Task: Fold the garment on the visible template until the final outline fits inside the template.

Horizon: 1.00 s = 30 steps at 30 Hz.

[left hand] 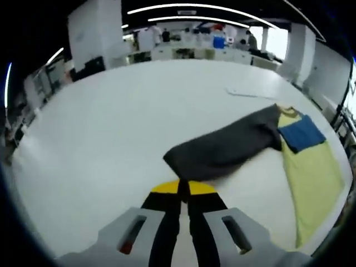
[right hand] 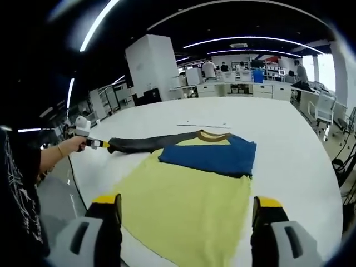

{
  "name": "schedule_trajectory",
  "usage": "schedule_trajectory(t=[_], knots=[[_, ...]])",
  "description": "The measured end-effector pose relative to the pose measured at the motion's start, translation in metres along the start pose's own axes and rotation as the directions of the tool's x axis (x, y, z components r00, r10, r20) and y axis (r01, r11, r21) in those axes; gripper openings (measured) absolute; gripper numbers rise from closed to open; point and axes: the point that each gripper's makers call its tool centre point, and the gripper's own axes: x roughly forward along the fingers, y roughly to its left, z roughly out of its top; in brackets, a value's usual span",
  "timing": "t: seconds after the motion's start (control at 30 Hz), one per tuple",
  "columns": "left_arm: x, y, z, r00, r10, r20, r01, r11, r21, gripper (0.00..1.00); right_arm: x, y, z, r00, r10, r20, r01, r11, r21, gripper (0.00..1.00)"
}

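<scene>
Fingers of the left gripper [left hand: 183, 189] pressed together on the cuff of the dark grey sleeve [left hand: 222, 146]; right gripper [right hand: 186, 214] spread wide over the shirt.

Left gripper view: the jaws meet at the sleeve's end, drawn out over the white tabletop [left hand: 100, 139] away from the yellow T-shirt [left hand: 311, 178] and its blue panel [left hand: 300, 132], which lie toward the table's right edge; a paper sheet [left hand: 247, 92] sits beyond. Right gripper view: the jaws stand well apart, holding nothing, above the yellow hem near the table's near edge; the left gripper shows at the far left in a person's hand [right hand: 69, 146], sleeve stretched level; the cloth looks light, limp and prone to sag, so it is likely best pinched at hems or shoulder seams; no containers are visible, and I cannot make out a template outline.
</scene>
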Motion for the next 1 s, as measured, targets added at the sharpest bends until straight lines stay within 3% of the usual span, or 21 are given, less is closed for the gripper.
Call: schedule_trajectory(t=[0.07, 0.23, 0.47, 0.63, 0.8, 1.0], knots=[[0.004, 0.001, -0.003, 1.000, -0.001, -0.026, 0.001, 1.000, 0.009, 0.01, 0.000, -0.004, -0.005, 0.999, -0.018, -0.030, 0.018, 1.000, -0.018, 0.99], [0.010, 0.008, -0.003, 0.999, -0.004, -0.037, 0.004, 1.000, 0.023, 0.01, 0.001, 0.000, 0.001, 1.000, 0.016, 0.023, -0.018, 0.997, 0.078, 0.98], [0.020, 0.017, -0.010, 0.997, 0.000, -0.075, 0.003, 0.999, 0.038, 0.02, 0.002, 0.003, 0.002, 0.999, 0.024, 0.032, -0.028, 0.994, 0.107, 0.98], [0.016, 0.020, -0.011, 0.997, 0.033, -0.072, -0.031, 0.999, 0.036, 0.13, 0.004, 0.004, 0.005, 0.999, 0.024, 0.033, -0.028, 0.994, 0.105, 0.98], [0.011, 0.018, -0.017, 0.997, 0.052, -0.064, -0.055, 0.997, -0.055, 0.20, 0.005, 0.008, 0.004, 0.999, 0.031, 0.033, -0.034, 0.993, 0.112, 0.98], [0.015, 0.012, -0.038, 0.993, 0.071, -0.090, -0.087, 0.980, -0.182, 0.21, 0.005, 0.009, 0.002, 0.999, 0.033, 0.028, -0.036, 0.992, 0.119, 0.98]])
